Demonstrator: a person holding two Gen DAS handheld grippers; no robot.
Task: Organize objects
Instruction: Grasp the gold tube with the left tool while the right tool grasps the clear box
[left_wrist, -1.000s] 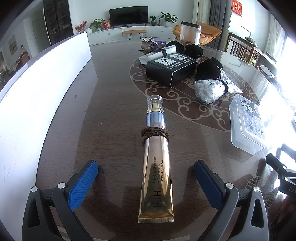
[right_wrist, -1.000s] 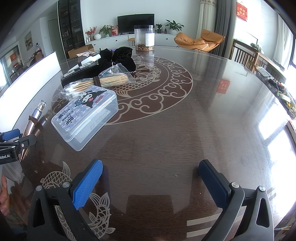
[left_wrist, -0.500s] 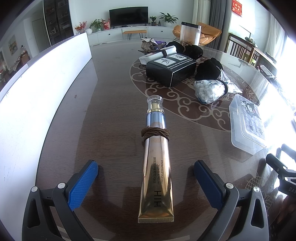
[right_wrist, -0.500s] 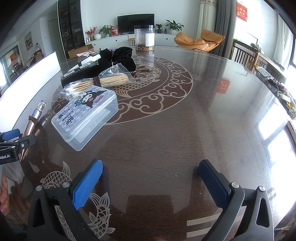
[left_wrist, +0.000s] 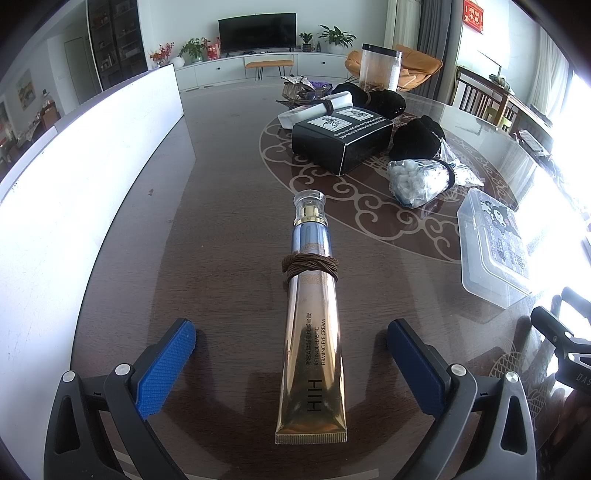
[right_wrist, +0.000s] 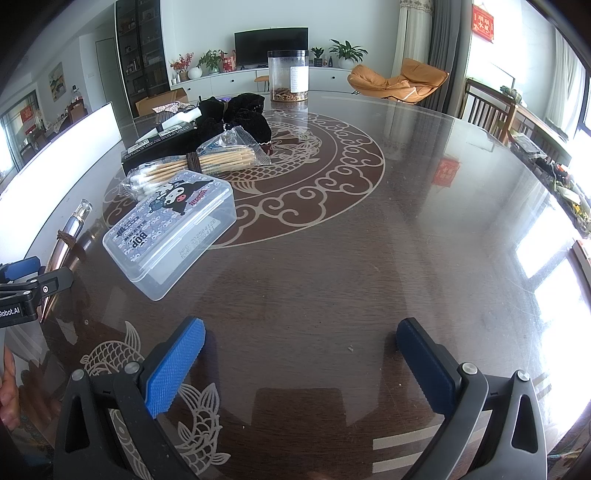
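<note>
Two claws hover over a dark, glossy table (right_wrist: 369, 258) with nothing in either grip. Left claw (left_wrist: 291, 369) hangs with its blue pads wide apart on either side of a gold eye-cream tube (left_wrist: 314, 350), which lies flat, crimped end nearest the camera and clear cap pointing away; a brown hair tie (left_wrist: 310, 264) is wound around its neck, likely to keep the band from straying. That straddling stance suggests the tube is the next thing to be picked up, though neither pad touches it. Beyond the tube's cap sits a black carton (left_wrist: 341, 142), with a white roll (left_wrist: 314, 110) and black cloth bundles (left_wrist: 415, 138) just behind and beside it, and a bag of cotton swabs (left_wrist: 419, 181) cinched by a black band to the tube's far right. A clear lidded box (left_wrist: 487, 251) printed with a cartoon figure rests to the tube's right, probably the container meant to receive the smaller items. Right claw (right_wrist: 299, 369) also stands spread apart, over bare table well to the right of the tube and near that box (right_wrist: 170, 232), seemingly waiting its turn. A tall clear jar (right_wrist: 288, 75) stands at the far side of the table, past the clutter. Sorting appears barely begun, since the goods are still heaped together.
</note>
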